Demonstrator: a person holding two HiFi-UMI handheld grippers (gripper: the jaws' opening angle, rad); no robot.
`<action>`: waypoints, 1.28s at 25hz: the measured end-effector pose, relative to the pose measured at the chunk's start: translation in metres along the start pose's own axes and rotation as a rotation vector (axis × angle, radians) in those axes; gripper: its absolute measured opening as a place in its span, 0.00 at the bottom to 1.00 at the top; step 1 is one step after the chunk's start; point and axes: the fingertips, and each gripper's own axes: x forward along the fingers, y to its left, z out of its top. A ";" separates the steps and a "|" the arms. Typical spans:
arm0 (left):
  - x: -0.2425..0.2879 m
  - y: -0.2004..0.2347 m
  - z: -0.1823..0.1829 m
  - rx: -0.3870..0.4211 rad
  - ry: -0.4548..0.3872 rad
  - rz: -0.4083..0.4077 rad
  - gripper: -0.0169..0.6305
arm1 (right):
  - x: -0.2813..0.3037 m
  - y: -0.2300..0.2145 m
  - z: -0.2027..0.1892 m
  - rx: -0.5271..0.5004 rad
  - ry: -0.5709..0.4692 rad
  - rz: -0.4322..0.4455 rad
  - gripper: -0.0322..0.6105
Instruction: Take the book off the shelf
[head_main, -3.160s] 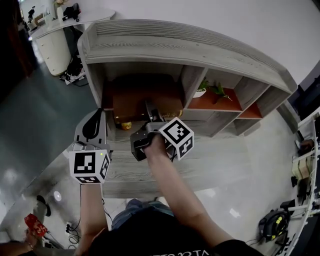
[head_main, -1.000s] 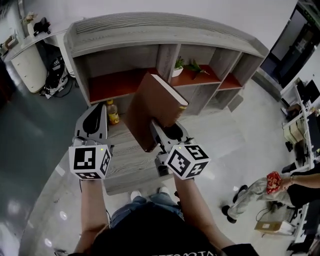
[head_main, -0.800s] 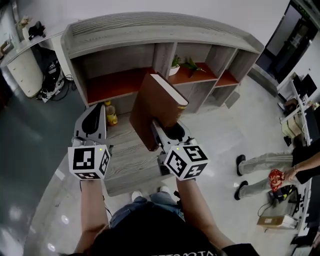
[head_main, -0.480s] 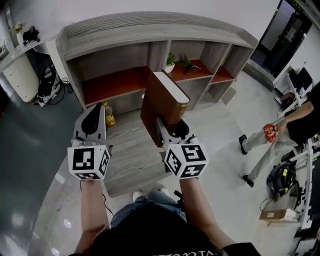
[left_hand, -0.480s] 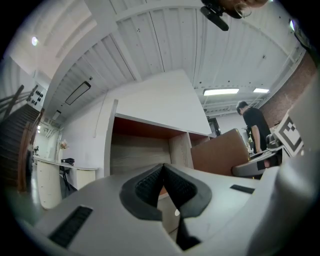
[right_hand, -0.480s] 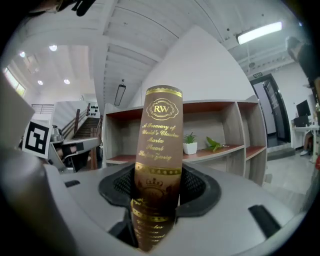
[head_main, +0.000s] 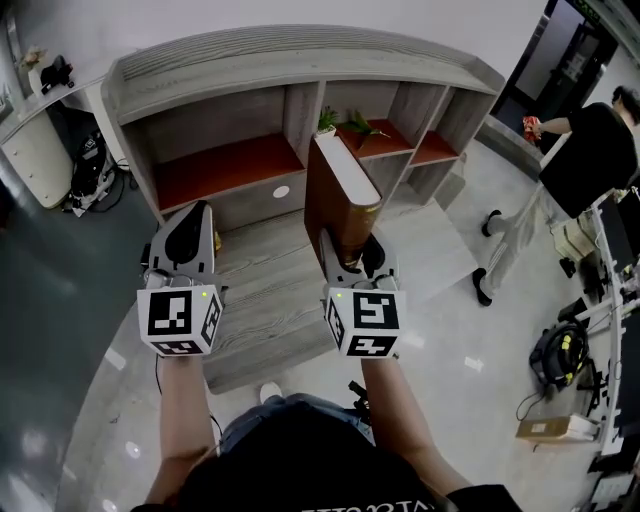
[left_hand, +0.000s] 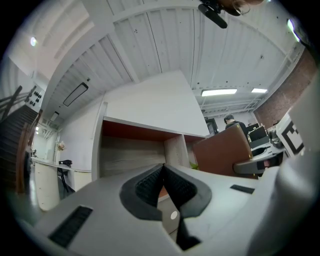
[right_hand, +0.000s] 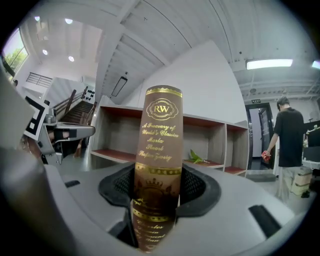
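Observation:
A brown hardcover book (head_main: 340, 195) with gold lettering on its spine (right_hand: 157, 145) stands upright in my right gripper (head_main: 348, 255), which is shut on its lower end in front of the grey wooden shelf (head_main: 290, 60). In the right gripper view the pads (right_hand: 192, 186) press both covers. The book is clear of the shelf's red-brown boards (head_main: 225, 165). My left gripper (head_main: 190, 225) hovers to the left at the same height, shut with nothing in it (left_hand: 162, 185). From the left gripper view the book (left_hand: 225, 152) shows at the right.
A small green plant (head_main: 345, 122) sits in a middle compartment. A low wooden platform (head_main: 260, 300) lies below the grippers. A person in a black shirt (head_main: 590, 150) stands at the right, beside gear on the floor (head_main: 555, 355). A white counter (head_main: 40, 110) is at the far left.
The book has turned from tilted to upright in the right gripper and shifted slightly right. The person at the right has walked toward the back. The left gripper has barely moved.

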 end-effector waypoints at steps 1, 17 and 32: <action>0.001 -0.002 0.002 -0.002 0.002 0.004 0.04 | -0.002 -0.002 0.002 -0.005 -0.005 -0.002 0.39; -0.007 -0.027 0.025 -0.002 -0.022 0.022 0.04 | -0.027 -0.022 0.025 -0.067 -0.060 -0.029 0.39; -0.009 -0.028 0.036 0.014 -0.052 0.014 0.04 | -0.034 -0.030 0.033 -0.091 -0.090 -0.069 0.39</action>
